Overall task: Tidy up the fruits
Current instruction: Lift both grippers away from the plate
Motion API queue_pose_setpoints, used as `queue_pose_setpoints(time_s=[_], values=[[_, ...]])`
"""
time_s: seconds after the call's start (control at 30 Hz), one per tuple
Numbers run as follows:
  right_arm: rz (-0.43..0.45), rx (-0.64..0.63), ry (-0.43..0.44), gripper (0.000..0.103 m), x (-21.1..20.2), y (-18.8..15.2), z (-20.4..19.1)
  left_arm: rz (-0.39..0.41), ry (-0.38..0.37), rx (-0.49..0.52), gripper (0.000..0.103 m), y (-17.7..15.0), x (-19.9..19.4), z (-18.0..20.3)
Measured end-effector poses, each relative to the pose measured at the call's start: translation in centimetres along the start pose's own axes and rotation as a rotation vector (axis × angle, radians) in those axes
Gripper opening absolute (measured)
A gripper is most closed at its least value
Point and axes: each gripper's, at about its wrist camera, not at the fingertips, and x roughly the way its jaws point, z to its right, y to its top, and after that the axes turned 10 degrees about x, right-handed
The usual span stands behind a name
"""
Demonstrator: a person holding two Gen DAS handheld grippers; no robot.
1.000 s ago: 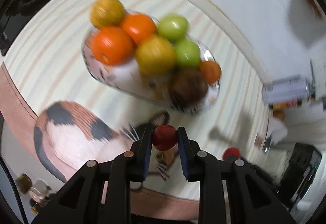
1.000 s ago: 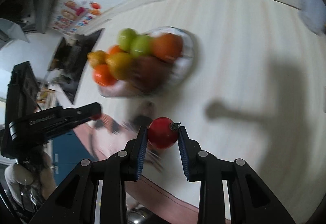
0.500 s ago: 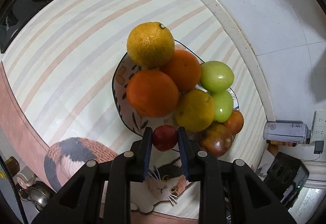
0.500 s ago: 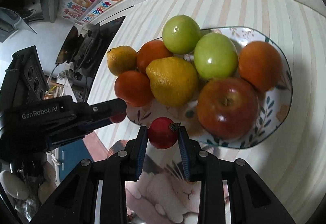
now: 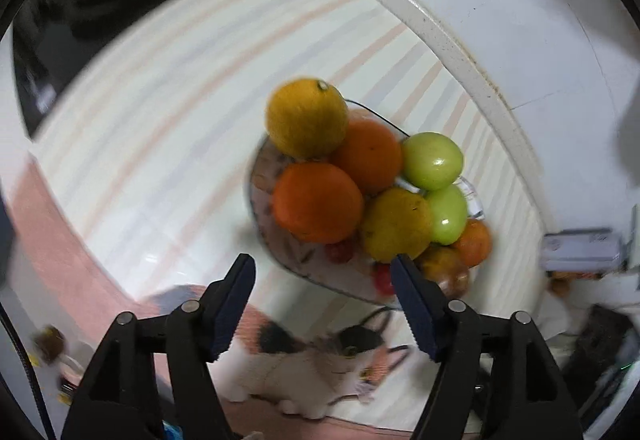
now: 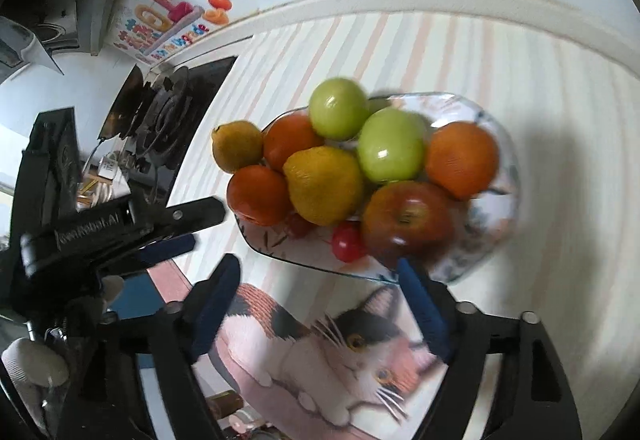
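A patterned glass plate (image 6: 486,236) holds oranges, yellow citrus, two green apples and a red apple (image 6: 406,222). Two small red fruits lie on its near edge: one (image 6: 347,245) beside the red apple, the other (image 6: 298,225) under the yellow citrus. The left wrist view shows them too, one (image 5: 340,251) under the big orange (image 5: 318,202), one (image 5: 382,278) to its right. My left gripper (image 5: 323,294) is open and empty just short of the plate (image 5: 280,244). My right gripper (image 6: 318,294) is open and empty at the plate's near rim. The left gripper's fingers (image 6: 192,216) show at left.
A mat with a cat picture (image 6: 340,352) lies in front of the plate on the striped counter. A black stove top (image 6: 168,112) sits at the far left. A raised white counter edge (image 6: 400,0) and wall run behind. A white box (image 5: 580,248) stands at the right.
Both grippers have opened and let go of their small red fruits, which now lie on the plate's near edge. Both grippers have drawn back a little.
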Motion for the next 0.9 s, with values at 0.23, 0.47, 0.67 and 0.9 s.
queue_pose_setpoints(time_s=[0.23, 0.47, 0.67, 0.9], values=[[0.071, -0.121, -0.221, 0.094, -4.3, -1.3, 0.4, 0.06, 0.181, 0.104, 0.096, -3.8, -2.8, 1.7], [0.143, -0.167, -0.274, 0.097, -9.1, -2.5, 0.8, 0.146, 0.25, 0.138, 0.096, -7.8, -5.7, 4.4], [0.185, -0.2, -0.254, 0.097, -12.9, -3.6, 0.7, 0.246, 0.318, 0.142, 0.096, -9.8, -9.4, 6.9], [0.24, -0.24, -0.229, 0.097, -18.0, -6.4, 0.2, 0.336, 0.336, 0.131, 0.096, -12.9, -13.1, 8.6]])
